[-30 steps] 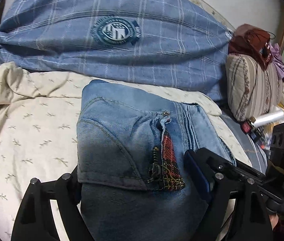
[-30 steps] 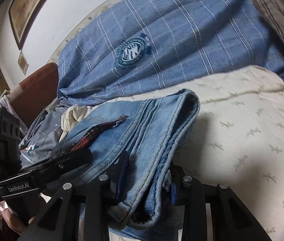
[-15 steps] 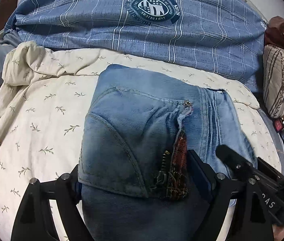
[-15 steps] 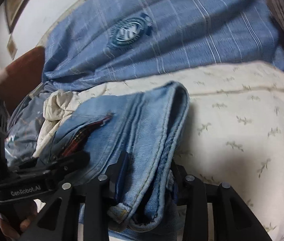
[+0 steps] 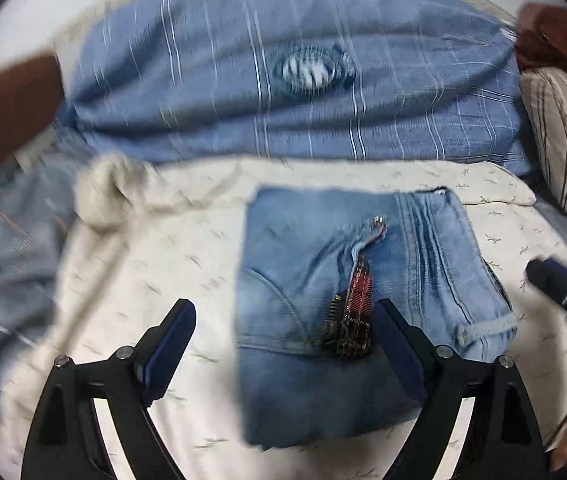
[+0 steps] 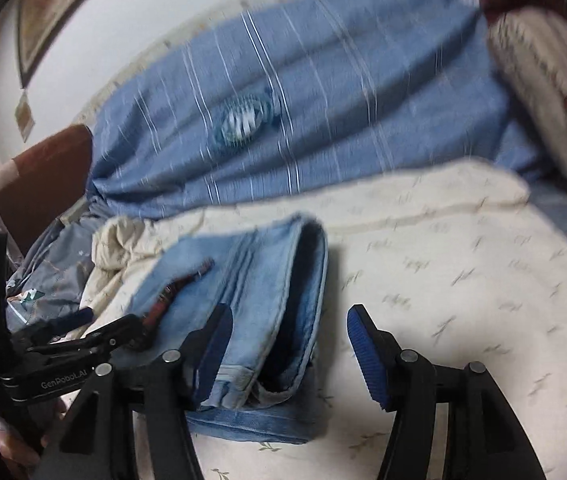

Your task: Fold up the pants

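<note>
Both wrist cameras looked down and forward from close above the bed, the left centred over the folded jeans (image 5: 347, 300), the right seemingly off their right edge (image 6: 267, 312), sharing the blurred blue plaid cover (image 5: 283, 92) across each frame's top.

A home bedroom: a bed (image 5: 155, 264) with cream leaf-print sheet, blue plaid duvet (image 5: 283, 92), striped pillow (image 5: 563, 128), framed picture (image 6: 55, 8).

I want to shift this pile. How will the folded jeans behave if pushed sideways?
The jeans look thick and layered, so probably heavy. They are soft denim, so the top layers may slide or unfold. The sheet looks loose and may wrinkle along.
</note>
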